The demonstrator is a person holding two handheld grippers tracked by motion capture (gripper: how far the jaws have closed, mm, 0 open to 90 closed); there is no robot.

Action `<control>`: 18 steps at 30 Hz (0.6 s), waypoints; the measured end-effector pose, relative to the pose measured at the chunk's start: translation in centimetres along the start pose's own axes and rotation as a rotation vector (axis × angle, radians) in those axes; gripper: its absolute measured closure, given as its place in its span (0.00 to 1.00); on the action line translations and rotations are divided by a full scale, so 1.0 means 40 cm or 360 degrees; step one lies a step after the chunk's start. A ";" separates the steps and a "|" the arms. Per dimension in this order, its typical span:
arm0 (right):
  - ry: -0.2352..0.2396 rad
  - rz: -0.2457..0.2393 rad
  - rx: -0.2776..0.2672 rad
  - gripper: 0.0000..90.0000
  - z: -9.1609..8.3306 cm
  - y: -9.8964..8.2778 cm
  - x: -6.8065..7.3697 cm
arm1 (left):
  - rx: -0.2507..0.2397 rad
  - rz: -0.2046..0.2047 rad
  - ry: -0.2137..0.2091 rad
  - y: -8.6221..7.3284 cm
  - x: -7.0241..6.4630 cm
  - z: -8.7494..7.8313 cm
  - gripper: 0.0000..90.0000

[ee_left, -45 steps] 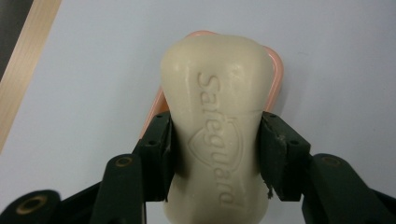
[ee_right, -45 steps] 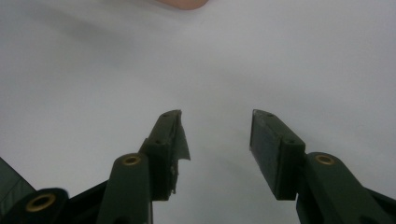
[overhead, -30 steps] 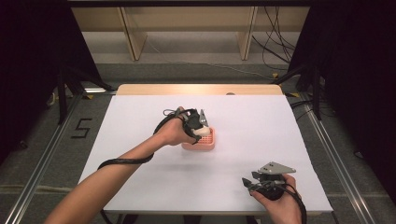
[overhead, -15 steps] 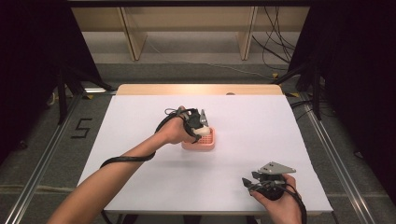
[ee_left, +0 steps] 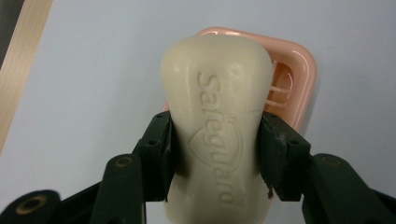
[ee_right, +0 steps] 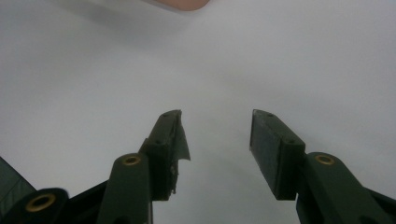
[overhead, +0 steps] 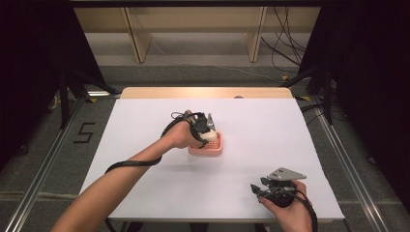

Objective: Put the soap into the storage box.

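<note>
Soap (ee_left: 217, 135): we see a cream, waisted bar stamped "Safeguard".
Left gripper (ee_left: 215, 154): we clamp its waist above the pink dish (ee_left: 299, 79).
Right gripper (ee_right: 217, 149): jaws apart, nothing between.

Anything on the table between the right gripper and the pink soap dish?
No. In the high view, bare white table separates the right gripper from the soap dish. The right gripper view shows the same.

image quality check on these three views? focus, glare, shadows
Left gripper view: soap bar sharp, embossed lettering readable, no glare; pink soap dish behind it slightly soft. Right gripper view: jaws of the right gripper crisp, white table blurred, with a soft shadow near the top. High view: table evenly lit, surroundings dark, left gripper small and low in detail.
</note>
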State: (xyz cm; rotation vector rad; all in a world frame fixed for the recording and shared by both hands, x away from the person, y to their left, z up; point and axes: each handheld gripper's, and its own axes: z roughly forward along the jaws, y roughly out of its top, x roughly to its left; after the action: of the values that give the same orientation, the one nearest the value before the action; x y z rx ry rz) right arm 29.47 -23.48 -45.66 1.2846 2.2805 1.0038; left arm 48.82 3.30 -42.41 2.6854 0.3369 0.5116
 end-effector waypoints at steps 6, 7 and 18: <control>0.0000 0.0000 0.0000 0.60 0.000 0.000 0.000 | 0.0006 -0.0009 -0.0007 0.001 0.001 0.008 0.55; -0.0004 -0.0024 -0.0011 0.60 0.001 -0.001 -0.002 | 0.0013 -0.0007 -0.0004 0.001 0.001 0.010 0.55; 0.0037 -0.0058 0.0000 0.60 0.004 0.000 -0.006 | 0.0023 -0.0032 -0.0009 -0.001 0.000 0.022 0.55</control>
State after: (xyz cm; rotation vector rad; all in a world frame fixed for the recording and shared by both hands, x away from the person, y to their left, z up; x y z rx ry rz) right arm 29.71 -23.62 -45.77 1.2330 2.3127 1.0108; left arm 49.16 3.05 -43.19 2.6941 0.3668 0.4973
